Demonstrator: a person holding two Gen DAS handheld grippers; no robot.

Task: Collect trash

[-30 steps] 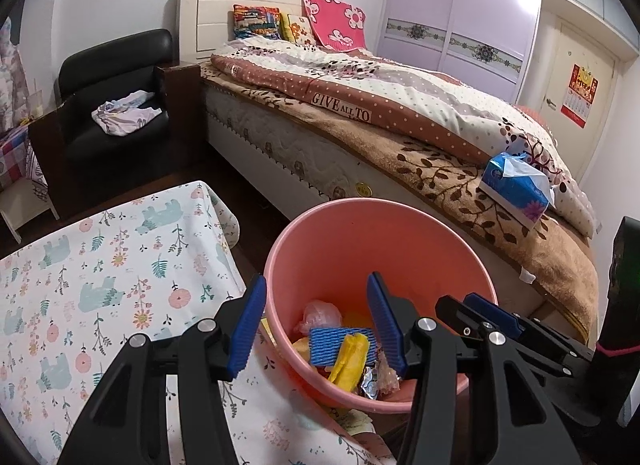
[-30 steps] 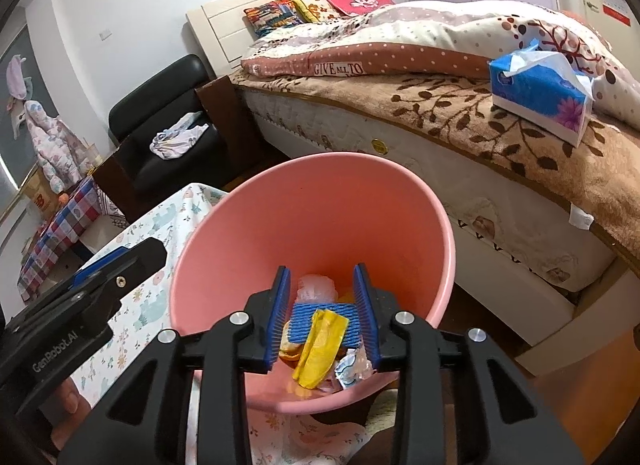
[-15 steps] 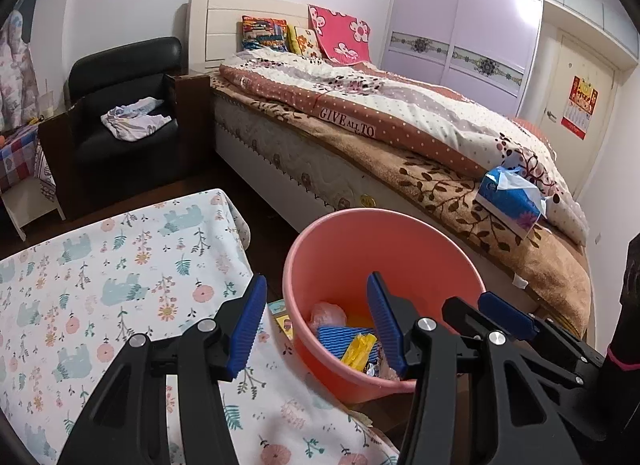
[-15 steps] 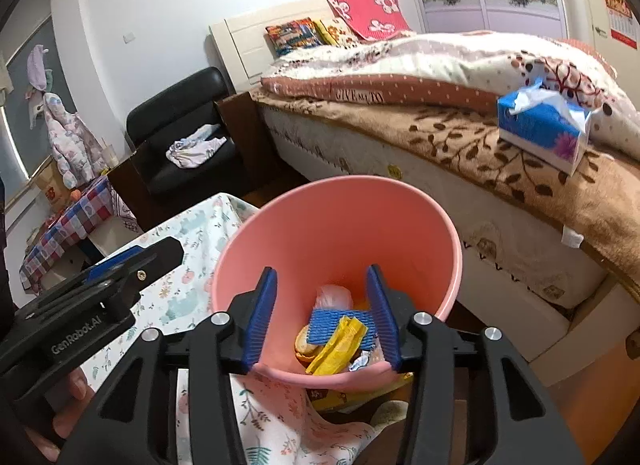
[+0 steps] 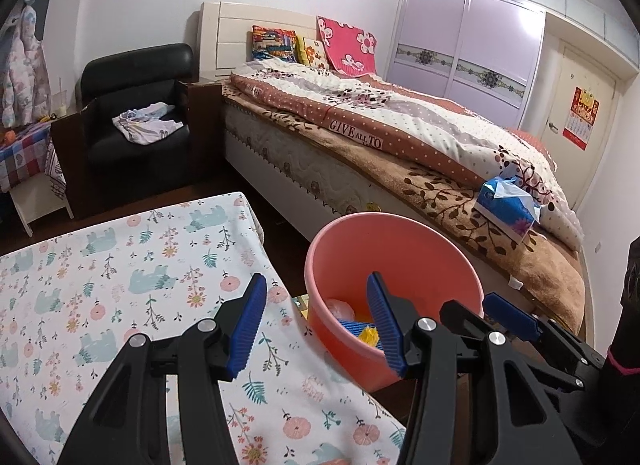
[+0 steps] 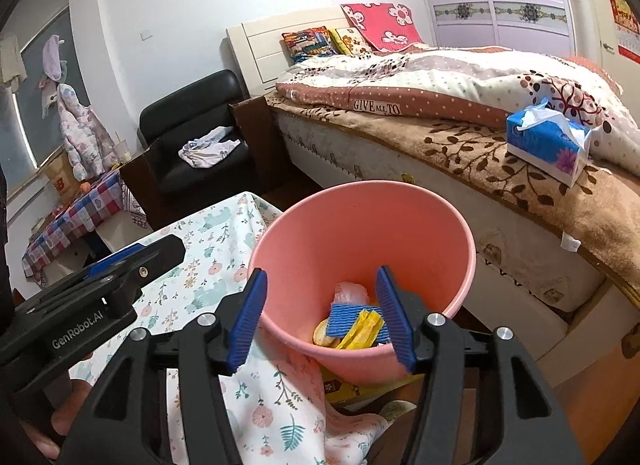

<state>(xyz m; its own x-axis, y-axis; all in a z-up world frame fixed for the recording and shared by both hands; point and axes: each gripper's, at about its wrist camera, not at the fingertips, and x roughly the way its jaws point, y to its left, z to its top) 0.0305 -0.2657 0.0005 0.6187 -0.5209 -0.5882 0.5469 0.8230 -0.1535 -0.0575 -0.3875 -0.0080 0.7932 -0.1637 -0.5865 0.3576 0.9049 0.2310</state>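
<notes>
A: Nearest, black plastic arms with ribbed blue pads. Left gripper spread wide above the floral cloth, nothing between the pads. Angled downward.

B: Same build on the right gripper. Jaws have just been opening, now parted and empty, straddling the near rim of the pink bucket.

A: Smooth, round, tapering plastic, that bucket, standing just beside the table edge, between table and bed.

B: Inside, at the bottom: a ribbed blue wrapper, a crumpled yellow wrapper, a clear plastic wad, a round biscuit-like piece.

A: Compared with a second ago: bucket smaller and lower in both views, more cloth showing, right pads wider apart.

B: Farther off, a blue tissue box on a fuzzy brown leaf-pattern blanket, then a polka-dot quilt.

A: Black leather armchair with a bundle of pale fabric on the seat; lilac wardrobe doors at the back.
</notes>
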